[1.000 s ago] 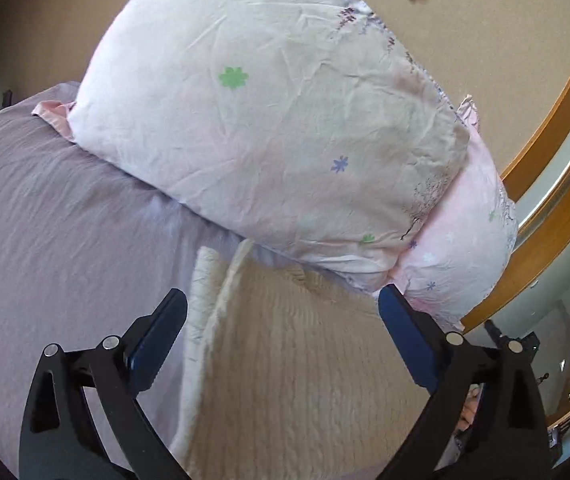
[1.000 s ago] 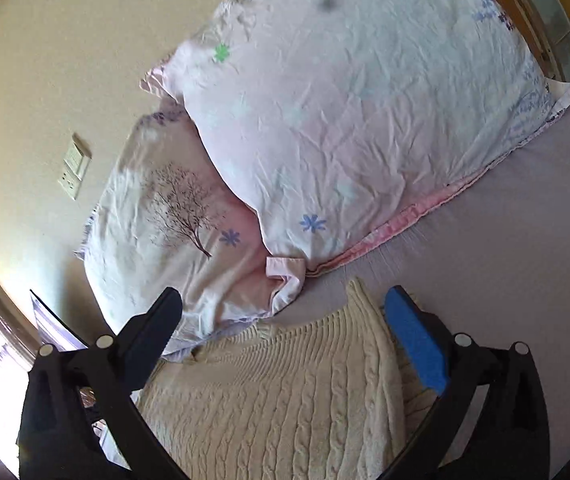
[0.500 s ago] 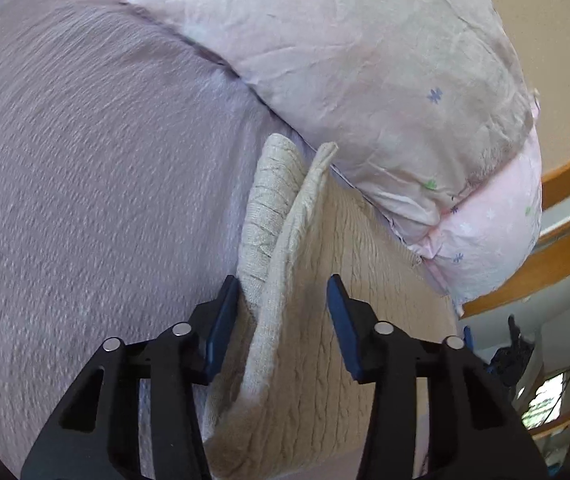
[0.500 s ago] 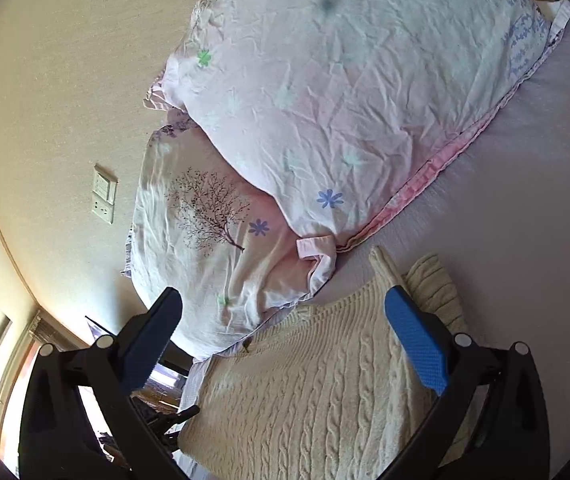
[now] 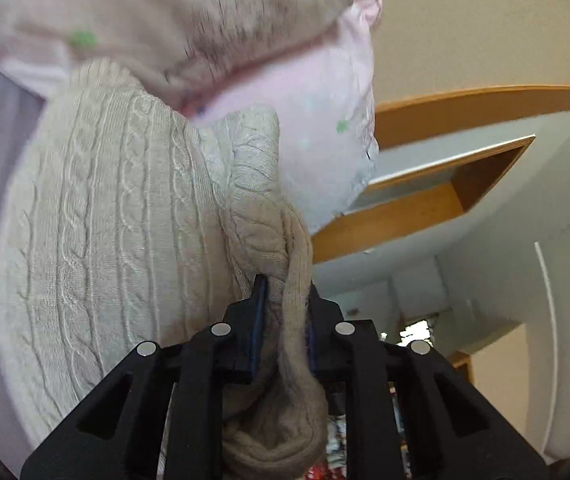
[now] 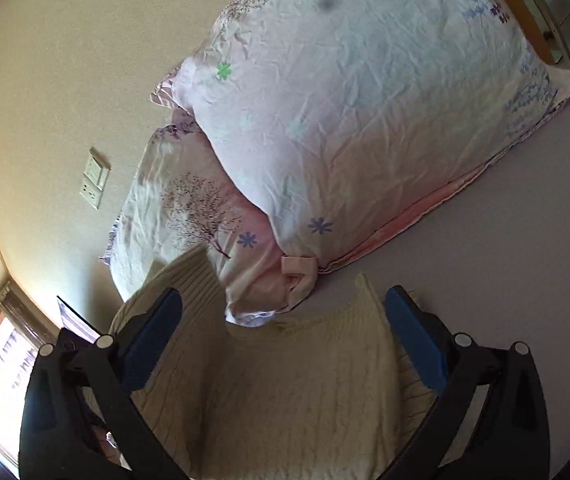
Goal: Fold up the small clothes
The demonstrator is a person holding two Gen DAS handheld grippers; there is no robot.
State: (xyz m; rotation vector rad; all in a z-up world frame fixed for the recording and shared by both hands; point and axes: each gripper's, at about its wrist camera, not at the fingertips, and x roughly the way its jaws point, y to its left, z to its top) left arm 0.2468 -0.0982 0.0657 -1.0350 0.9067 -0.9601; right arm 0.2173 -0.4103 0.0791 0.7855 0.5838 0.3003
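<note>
While the left gripper (image 5: 283,320) pinches the sweater (image 5: 117,216) edge, the right gripper (image 6: 283,320) hangs spread directly above its body

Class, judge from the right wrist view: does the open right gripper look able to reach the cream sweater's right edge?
Probably yes. The right gripper is open above the sweater, nothing lies between them, and the pillows sit farther back.

This is a bedroom in a home. Two floral-print pillows (image 6: 365,120) are stacked at the head of a bed (image 6: 525,260) covered in a plain lilac sheet, against a beige wall (image 6: 65,60) with a light switch and socket (image 6: 95,182). Wooden trim (image 5: 465,108) frames a doorway beyond.
</note>
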